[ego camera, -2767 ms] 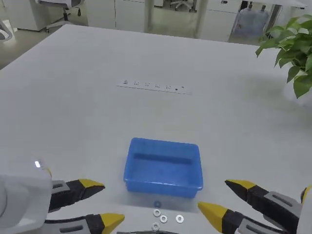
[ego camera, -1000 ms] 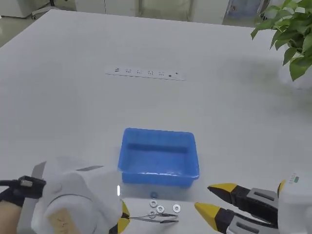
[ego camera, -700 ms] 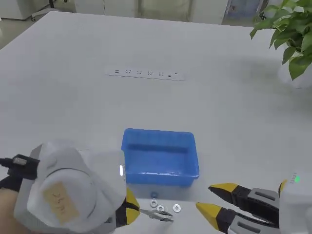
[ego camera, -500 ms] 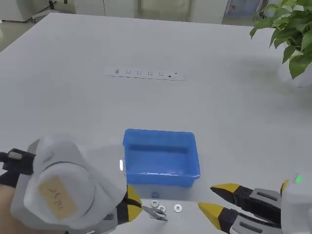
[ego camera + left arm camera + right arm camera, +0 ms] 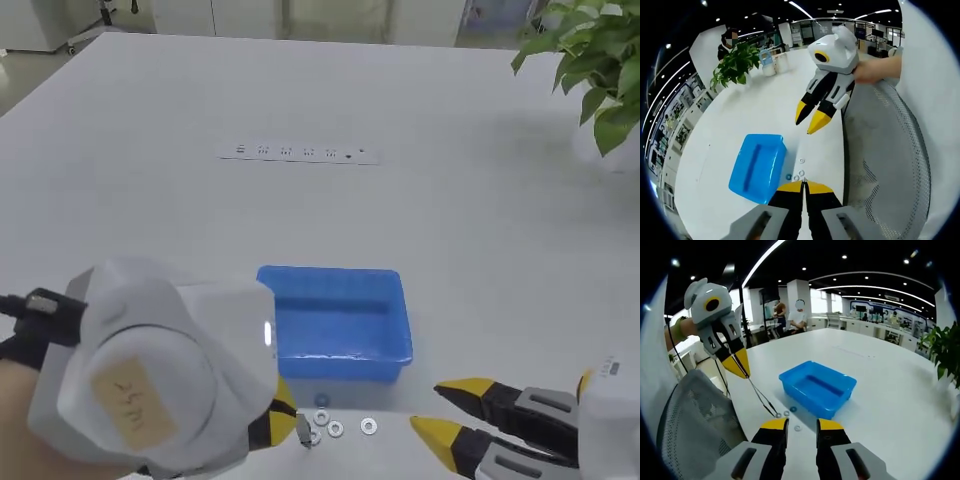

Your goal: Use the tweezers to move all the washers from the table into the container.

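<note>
The blue container (image 5: 335, 320) stands on the white table. Just in front of it lie several small washers (image 5: 335, 429) and one tiny blue ring (image 5: 320, 401). My left gripper (image 5: 280, 422) is shut on the thin metal tweezers (image 5: 303, 432). In the right gripper view the tweezers (image 5: 760, 392) slant down from the left gripper (image 5: 737, 362), with their tips at a washer (image 5: 778, 415) at the table. My right gripper (image 5: 445, 410) hovers open and empty to the right of the washers. The left gripper view shows the container (image 5: 757, 167) and the washers (image 5: 801, 173) ahead of its jaws.
A flat power strip (image 5: 300, 152) lies at mid-table beyond the container. A leafy plant (image 5: 590, 60) stands at the far right. A mesh chair back (image 5: 890, 165) is at the table's near edge. People are in the background.
The left gripper has taken the tweezers off the table and tilted them from lying flat to tips-down at the washers. The right gripper has barely moved.
</note>
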`<state>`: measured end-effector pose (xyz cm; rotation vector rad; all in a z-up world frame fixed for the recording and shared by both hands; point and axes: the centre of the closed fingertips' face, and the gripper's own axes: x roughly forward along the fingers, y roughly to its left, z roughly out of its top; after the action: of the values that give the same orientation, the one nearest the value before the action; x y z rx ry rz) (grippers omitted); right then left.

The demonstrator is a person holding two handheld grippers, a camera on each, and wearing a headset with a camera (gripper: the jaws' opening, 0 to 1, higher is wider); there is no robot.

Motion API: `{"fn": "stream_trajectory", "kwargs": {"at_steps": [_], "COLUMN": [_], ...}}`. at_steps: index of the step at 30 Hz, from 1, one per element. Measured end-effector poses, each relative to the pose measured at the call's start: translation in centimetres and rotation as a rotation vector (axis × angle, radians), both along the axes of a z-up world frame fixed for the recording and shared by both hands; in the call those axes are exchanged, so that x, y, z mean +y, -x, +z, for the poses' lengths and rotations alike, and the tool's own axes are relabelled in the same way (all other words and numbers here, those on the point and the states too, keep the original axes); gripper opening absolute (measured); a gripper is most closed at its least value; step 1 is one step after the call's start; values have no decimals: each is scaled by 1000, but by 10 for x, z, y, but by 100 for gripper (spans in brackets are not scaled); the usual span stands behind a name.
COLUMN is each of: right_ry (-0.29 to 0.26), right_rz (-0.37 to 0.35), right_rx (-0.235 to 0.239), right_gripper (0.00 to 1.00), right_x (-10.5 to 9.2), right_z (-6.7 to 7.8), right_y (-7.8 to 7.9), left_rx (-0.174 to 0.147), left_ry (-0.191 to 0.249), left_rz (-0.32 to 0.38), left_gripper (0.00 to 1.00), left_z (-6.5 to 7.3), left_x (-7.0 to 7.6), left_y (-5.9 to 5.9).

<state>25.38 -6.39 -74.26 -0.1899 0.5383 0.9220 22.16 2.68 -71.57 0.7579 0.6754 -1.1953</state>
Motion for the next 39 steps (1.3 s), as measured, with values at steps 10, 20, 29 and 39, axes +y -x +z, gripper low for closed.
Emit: {"fn": "stream_trajectory", "kwargs": {"at_steps": [10, 20, 29, 39], "right_ry": [4, 1, -6, 15], "right_rz": [8, 31, 213, 321], "right_rx": [13, 18, 15, -1], "right_gripper": [19, 18, 20, 21], "right_x": [-1, 3, 41, 74], "right_z": [-5, -8, -8, -11], "right_y": [0, 1, 8, 9], "left_rx": [-5, 26, 38, 35], "left_ry": [-33, -10, -54, -45], "left_rz": [-115, -168, -225, -256], "left_gripper": [0, 0, 0, 0], "left_z": [-1, -2, -5, -3], "left_x": [-3, -6, 1, -7], "left_y": [-1, -12, -14, -13]}}
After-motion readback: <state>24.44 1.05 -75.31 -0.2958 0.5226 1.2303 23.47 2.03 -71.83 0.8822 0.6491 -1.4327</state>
